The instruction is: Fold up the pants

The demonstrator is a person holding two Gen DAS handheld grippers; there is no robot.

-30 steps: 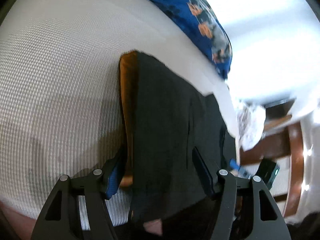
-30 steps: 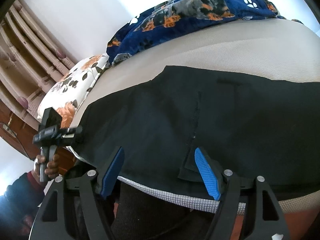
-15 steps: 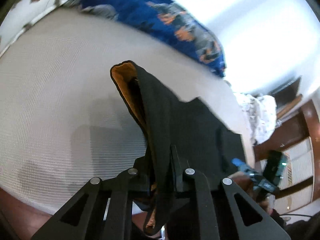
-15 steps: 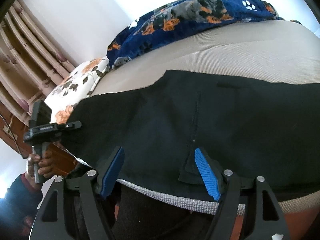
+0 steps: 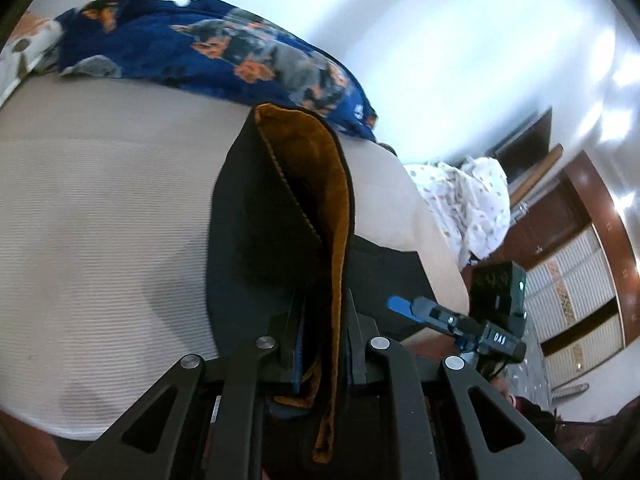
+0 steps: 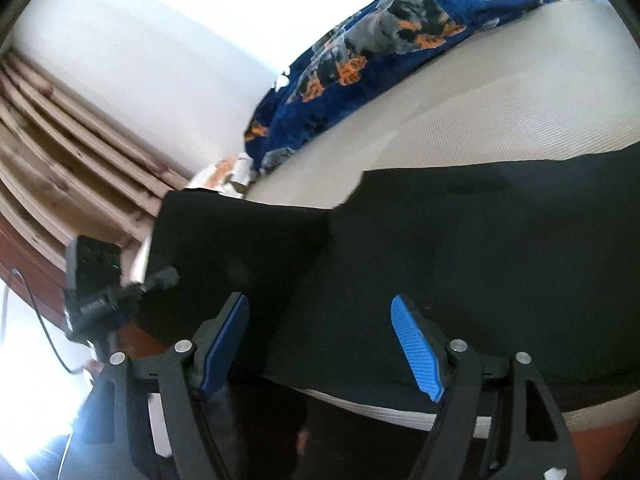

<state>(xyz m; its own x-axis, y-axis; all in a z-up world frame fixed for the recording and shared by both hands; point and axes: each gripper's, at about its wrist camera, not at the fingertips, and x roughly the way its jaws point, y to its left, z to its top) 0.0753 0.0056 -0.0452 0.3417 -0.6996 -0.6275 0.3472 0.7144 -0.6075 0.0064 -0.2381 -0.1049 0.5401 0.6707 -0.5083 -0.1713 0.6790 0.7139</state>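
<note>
Black pants (image 6: 460, 248) with an orange-brown lining (image 5: 320, 184) lie on a beige bed (image 5: 100, 208). My left gripper (image 5: 322, 344) is shut on the pants' edge and lifts that end up off the bed, so the lining shows. In the right wrist view the lifted end (image 6: 240, 240) stands raised at the left, with the left gripper (image 6: 100, 292) beside it. My right gripper (image 6: 320, 340) is open, its blue pads (image 6: 416, 348) over the near edge of the pants, holding nothing. It shows at the right in the left wrist view (image 5: 440, 316).
A blue dog-print blanket (image 5: 208, 52) lies along the far side of the bed. A white spotted cloth (image 5: 468, 200) hangs off the right end. Curtains (image 6: 60, 140) and wooden furniture (image 5: 580, 260) stand beyond the bed. The bed's near edge (image 6: 400, 412) runs below my right gripper.
My left gripper closed on the pants' edge and lifted it, turning so the orange lining faces me. The right gripper stayed open and shifted closer over the pants' near edge.
</note>
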